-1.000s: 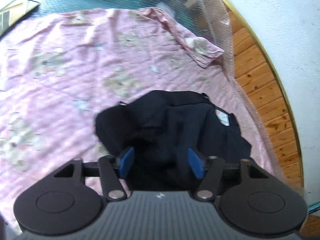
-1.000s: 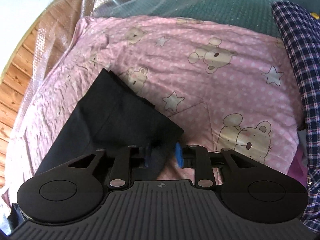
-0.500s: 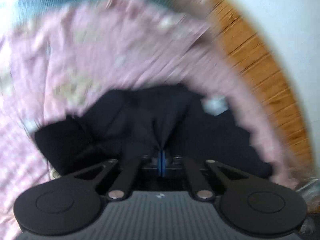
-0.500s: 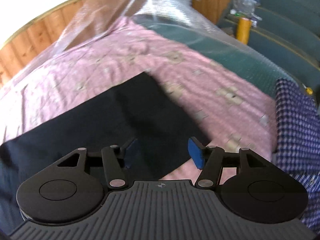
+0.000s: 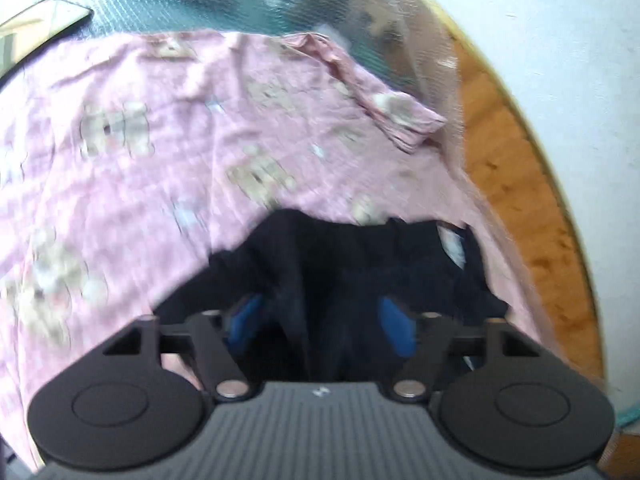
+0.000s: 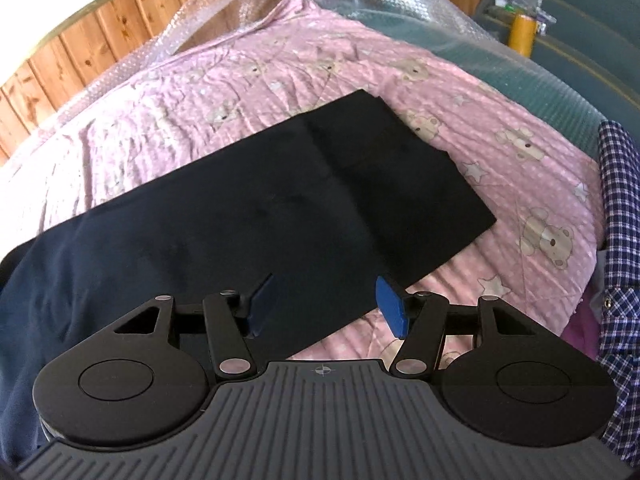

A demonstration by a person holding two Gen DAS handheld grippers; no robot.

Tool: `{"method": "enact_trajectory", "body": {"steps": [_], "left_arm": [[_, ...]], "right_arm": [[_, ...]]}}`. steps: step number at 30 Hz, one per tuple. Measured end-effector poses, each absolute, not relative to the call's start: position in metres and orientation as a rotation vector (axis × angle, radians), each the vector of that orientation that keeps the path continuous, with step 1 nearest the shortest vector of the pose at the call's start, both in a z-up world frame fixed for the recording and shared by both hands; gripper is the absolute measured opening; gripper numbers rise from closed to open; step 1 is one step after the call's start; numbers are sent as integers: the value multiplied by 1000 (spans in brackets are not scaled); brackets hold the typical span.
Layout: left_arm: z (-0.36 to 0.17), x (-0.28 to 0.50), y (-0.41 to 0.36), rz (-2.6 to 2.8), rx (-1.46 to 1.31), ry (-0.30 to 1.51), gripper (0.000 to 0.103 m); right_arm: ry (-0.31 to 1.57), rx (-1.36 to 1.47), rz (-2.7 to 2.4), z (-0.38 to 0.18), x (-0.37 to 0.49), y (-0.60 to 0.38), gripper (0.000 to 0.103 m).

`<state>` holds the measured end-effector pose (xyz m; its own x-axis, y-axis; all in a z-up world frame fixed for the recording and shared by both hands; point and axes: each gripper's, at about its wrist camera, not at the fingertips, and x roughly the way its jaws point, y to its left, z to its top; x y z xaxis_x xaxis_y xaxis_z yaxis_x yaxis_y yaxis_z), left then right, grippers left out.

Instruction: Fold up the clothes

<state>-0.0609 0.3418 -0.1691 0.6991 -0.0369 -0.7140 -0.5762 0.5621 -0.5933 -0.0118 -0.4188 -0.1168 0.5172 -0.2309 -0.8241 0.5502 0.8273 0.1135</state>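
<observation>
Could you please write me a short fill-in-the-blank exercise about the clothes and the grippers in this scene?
1. The dark garment lies on a sheet whose main colour is ____.
2. The sheet is printed with stars and little ____.
3. The jaws of the right gripper stand ____, pressing on no cloth.
4. The checked shirt at the right edge of the right wrist view is blue and ____.

Missing words: pink; bears; open; white

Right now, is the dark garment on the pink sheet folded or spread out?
Partly laid out: in the right wrist view the dark garment lies long and flat with a straight hem; its other end is bunched. Folded layers: cannot tell.
</observation>
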Motion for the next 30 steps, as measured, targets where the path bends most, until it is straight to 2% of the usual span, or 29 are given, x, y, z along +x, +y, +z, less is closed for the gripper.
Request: {"method": "enact_trajectory", "body": {"steps": [1, 2, 3, 5, 10, 12, 17, 21, 26, 30], "left_arm": [[-175, -49, 344, 373, -914, 794, 55], [-177, -43, 344, 385, -886, 800, 24], [-170, -49, 342, 374, -878, 769, 2], [-153, -64, 338, 345, -868, 697, 2], [-191, -139, 329, 435, -1070, 707, 2], [-200, -142, 332, 436, -1086, 658, 3], [-189, -138, 337, 429, -1001, 717, 8], [-151, -157, 339, 581, -825, 728, 29], [-84, -152, 307, 601, -584, 722, 29], [-40, -77, 200, 302, -399, 765, 30]], "right_arm": [[919, 389, -486, -116, -12, -418, 60], [922, 385, -484, -116, -11, -416, 60], [922, 378, -474, -115, -10, -413, 60], [920, 365, -457, -112, -9, -408, 60], [895, 363, -425, -107, -14, -405, 60], [932, 362, -430, -118, -17, -405, 60], [974, 415, -471, -131, -37, -429, 60], [932, 514, -546, -128, -60, -481, 60], [850, 621, -558, -135, -69, -558, 65], [847, 684, -444, -153, -52, -599, 65]]}}
